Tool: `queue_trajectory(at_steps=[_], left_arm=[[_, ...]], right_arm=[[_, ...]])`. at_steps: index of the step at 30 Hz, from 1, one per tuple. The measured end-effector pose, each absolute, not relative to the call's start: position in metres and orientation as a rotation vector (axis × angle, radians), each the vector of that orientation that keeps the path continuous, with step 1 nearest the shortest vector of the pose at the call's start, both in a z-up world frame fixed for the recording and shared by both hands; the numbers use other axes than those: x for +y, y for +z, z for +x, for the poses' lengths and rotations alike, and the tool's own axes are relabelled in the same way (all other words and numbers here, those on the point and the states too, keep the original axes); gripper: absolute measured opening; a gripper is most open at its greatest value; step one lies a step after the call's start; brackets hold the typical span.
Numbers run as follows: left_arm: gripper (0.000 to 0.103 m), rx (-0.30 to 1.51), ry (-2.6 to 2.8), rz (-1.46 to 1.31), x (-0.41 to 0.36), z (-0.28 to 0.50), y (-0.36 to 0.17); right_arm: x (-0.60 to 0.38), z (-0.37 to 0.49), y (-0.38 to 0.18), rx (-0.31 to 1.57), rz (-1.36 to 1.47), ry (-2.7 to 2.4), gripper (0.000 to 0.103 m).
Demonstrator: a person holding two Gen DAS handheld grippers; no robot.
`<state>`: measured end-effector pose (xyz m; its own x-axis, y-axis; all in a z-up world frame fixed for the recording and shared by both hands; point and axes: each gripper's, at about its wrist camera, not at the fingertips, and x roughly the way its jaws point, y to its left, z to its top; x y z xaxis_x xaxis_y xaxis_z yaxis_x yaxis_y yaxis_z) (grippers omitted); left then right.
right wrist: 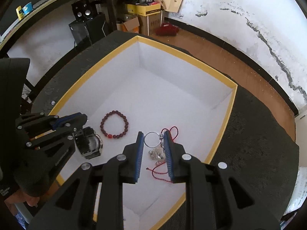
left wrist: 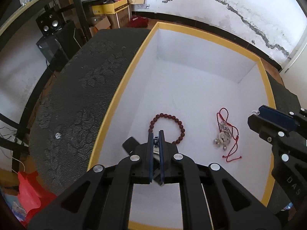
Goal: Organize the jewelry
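The work takes place over a white box [left wrist: 191, 88] with a yellow rim, which sits on a dark textured table [left wrist: 80, 99].

**Left gripper.** The left gripper [left wrist: 156, 134] points steeply down into the box, near the box's left wall. Its jaws are fully closed. The right wrist view shows a black watch [right wrist: 89, 143] hanging at the fingertips, so the jaws appear to be clamped on its strap. In the left wrist view only a dark sliver of it shows between the pads.

**Right gripper.** The right gripper [right wrist: 153, 136] also points down into the box. Its jaws stand narrowly apart. A thin silver ring [right wrist: 151, 140] spans the gap between the pads, with a small silver clasp against the right-hand pad. The ring appears to be held, but contact at the pads cannot be confirmed.

**Items already in the box.**
- A bracelet of dark red beads [left wrist: 168, 128] lies flat on the box floor, roughly midway between the two grippers.
- A red cord with silver charms [left wrist: 224, 134] lies on the floor towards the right wall, directly beneath the right gripper.

**Progress.** Two pieces rest inside the box. The watch and the ring are above the floor and not yet released. A small shiny object [left wrist: 57, 135] lies on the table outside the left rim; its identity cannot be determined, and it may remain to be collected.
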<state>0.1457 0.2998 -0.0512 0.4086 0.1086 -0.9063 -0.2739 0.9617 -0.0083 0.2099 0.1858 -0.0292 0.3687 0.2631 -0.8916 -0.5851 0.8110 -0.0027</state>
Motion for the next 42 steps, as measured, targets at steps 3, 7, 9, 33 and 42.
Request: queue_trajectory(at_steps=[3, 7, 9, 33, 42], left_arm=[[0.005, 1.132, 0.247, -0.158, 0.301, 0.152, -0.057], [0.005, 1.141, 0.248, -0.156, 0.300, 0.158, -0.063], [0.005, 1.148, 0.250, -0.157, 0.300, 0.161, -0.066], [0.081, 1.150, 0.286, -0.153, 0.297, 0.156, -0.050], [0.092, 1.085, 0.301, -0.184, 0.288, 0.127, -0.010]], right_arm=[[0.188, 0.217, -0.036, 1.069, -0.351, 0.559, 0.022], [0.188, 0.227, -0.043, 1.078, -0.350, 0.554, 0.022], [0.188, 0.232, -0.047, 1.088, -0.349, 0.550, 0.022], [0.186, 0.239, -0.027, 1.075, -0.321, 0.534, 0.081], [0.146, 0.206, 0.033, 1.015, -0.265, 0.563, 0.086]])
